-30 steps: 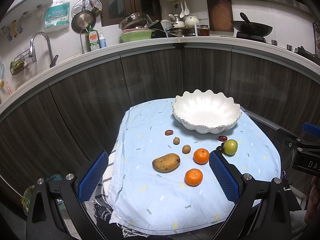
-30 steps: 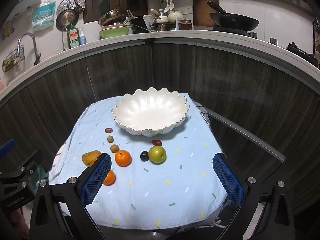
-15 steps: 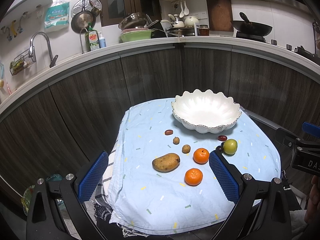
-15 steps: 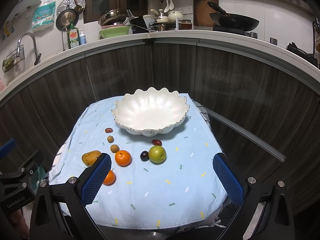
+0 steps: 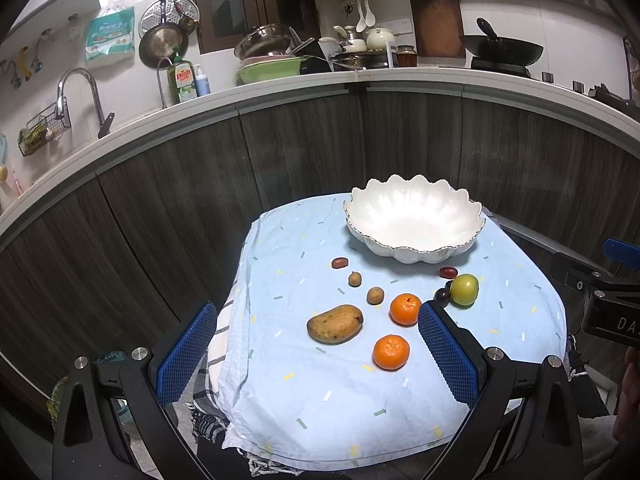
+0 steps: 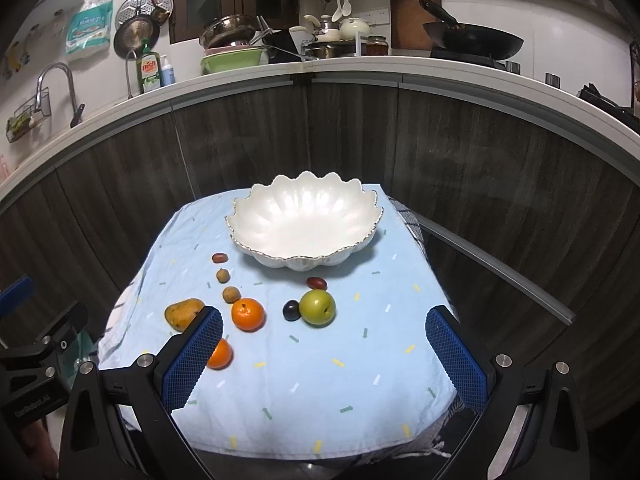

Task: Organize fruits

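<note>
— What covers the table?
— A pale blue cloth (image 6: 320, 380), with a white scalloped bowl (image 6: 304, 224) at the far side.
— The fruit?
— Mango (image 5: 335, 324), tangerines (image 5: 391, 352) and green apple (image 6: 317, 307) lie near it.
— Grippers?
— Left gripper (image 5: 316, 352) and right gripper (image 6: 324, 360) both spread wide, holding nothing.

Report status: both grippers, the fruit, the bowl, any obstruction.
Left gripper open, empty; right gripper open, empty. White scalloped bowl empty; mango, two tangerines, green apple and small fruits on the blue cloth. Path to bowl clear.
</note>
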`<state>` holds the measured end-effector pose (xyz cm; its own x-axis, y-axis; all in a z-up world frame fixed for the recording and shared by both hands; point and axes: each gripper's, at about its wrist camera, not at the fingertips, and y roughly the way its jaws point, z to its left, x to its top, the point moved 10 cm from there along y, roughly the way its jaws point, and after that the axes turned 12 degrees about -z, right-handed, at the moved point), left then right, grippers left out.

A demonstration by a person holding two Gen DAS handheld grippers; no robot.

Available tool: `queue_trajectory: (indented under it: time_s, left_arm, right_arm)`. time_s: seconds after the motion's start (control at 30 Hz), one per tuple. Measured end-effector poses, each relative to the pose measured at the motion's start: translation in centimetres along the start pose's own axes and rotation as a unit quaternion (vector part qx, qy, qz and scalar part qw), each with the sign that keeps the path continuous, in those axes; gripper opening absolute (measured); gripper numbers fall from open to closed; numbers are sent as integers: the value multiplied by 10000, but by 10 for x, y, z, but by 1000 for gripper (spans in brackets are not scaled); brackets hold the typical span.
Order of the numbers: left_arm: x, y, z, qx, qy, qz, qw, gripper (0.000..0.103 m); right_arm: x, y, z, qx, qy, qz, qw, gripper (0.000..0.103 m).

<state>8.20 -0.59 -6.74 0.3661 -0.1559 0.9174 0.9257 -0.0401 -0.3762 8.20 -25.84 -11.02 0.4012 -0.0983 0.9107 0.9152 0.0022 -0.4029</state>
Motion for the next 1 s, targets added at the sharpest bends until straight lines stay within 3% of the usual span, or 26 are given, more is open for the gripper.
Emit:
queue_trajectory:
  time_s: [0.43, 0.9, 1.0]
  left_arm:
    - [-4, 20, -20, -291, 342, 85, 9990, 102]
    - [-21, 49, -36, -518, 462, 473, 9965, 102]
    - [-25, 58, -44, -626, 444, 549, 9955, 98]
  right_arm:
    - [1, 17, 6, 180, -145, 52, 9997, 103]
    - [-8, 49, 6, 417, -304, 226, 9984, 103]
    - [-12, 58, 5, 484, -313, 302, 9979, 103]
